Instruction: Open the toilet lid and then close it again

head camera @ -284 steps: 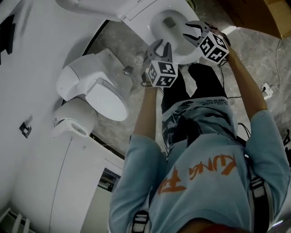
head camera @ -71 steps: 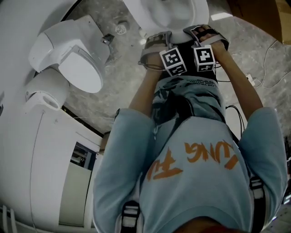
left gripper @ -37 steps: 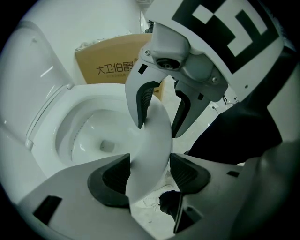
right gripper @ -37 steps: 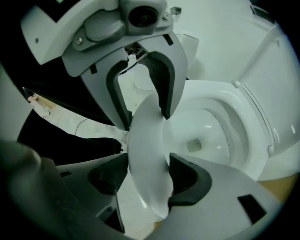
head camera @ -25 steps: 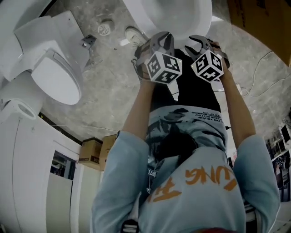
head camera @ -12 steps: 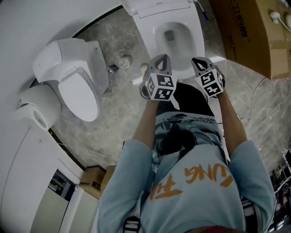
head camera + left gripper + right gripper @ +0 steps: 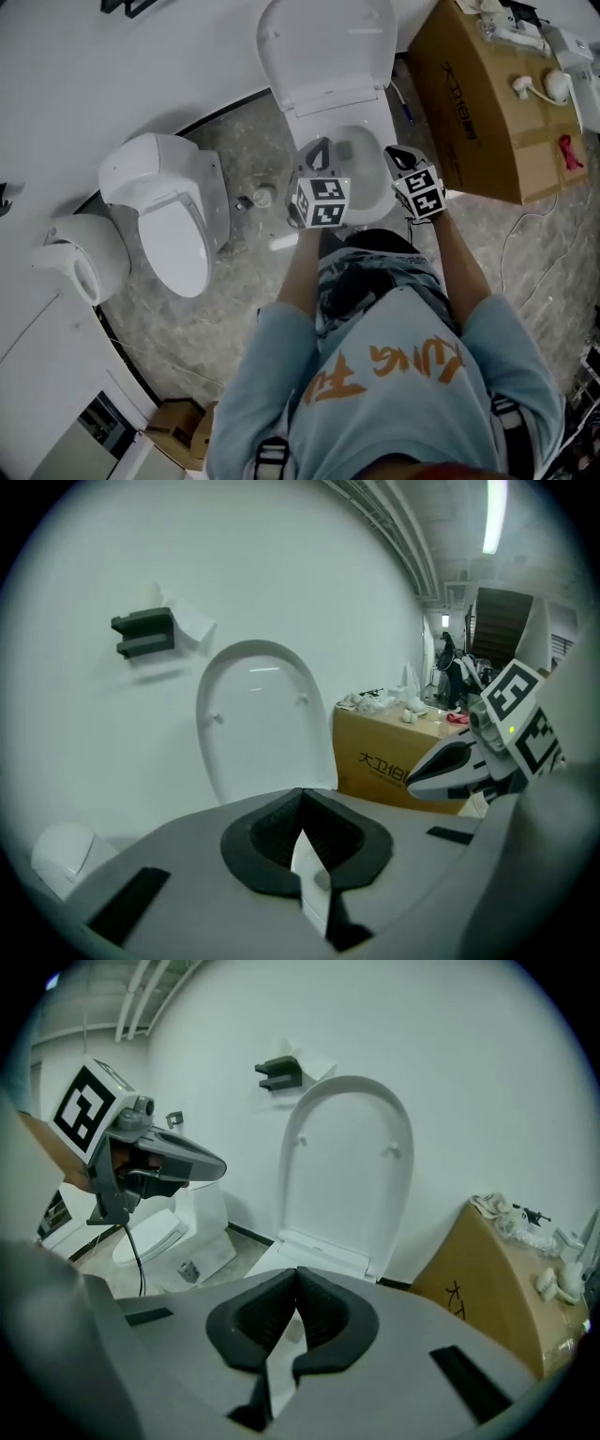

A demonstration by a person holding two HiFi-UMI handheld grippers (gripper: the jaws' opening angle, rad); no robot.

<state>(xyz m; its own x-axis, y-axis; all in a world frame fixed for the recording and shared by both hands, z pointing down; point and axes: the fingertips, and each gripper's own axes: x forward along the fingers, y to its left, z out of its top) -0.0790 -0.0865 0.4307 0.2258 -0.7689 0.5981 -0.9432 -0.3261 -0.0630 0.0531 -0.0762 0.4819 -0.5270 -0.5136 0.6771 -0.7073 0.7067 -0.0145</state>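
Lid [image 7: 326,47] stands fully raised behind bowl [image 7: 361,164], so step 1 of 2 looks done; closing remains. Left gripper [image 7: 319,150] and right gripper [image 7: 396,155] over bowl, apart from lid, jaws pinched together, empty.

Head view: the toilet bowl [image 7: 362,173] shows only in part. The left hand-held gripper [image 7: 322,145] and right hand-held gripper [image 7: 394,153] cover its sides, and the person [image 7: 384,375] covers its front. The objects [image 7: 536,86] on the cardboard box [image 7: 473,103] are too small to identify. Left gripper view: the bowl is almost wholly hidden beneath the gripper's body, below the lid [image 7: 258,726].
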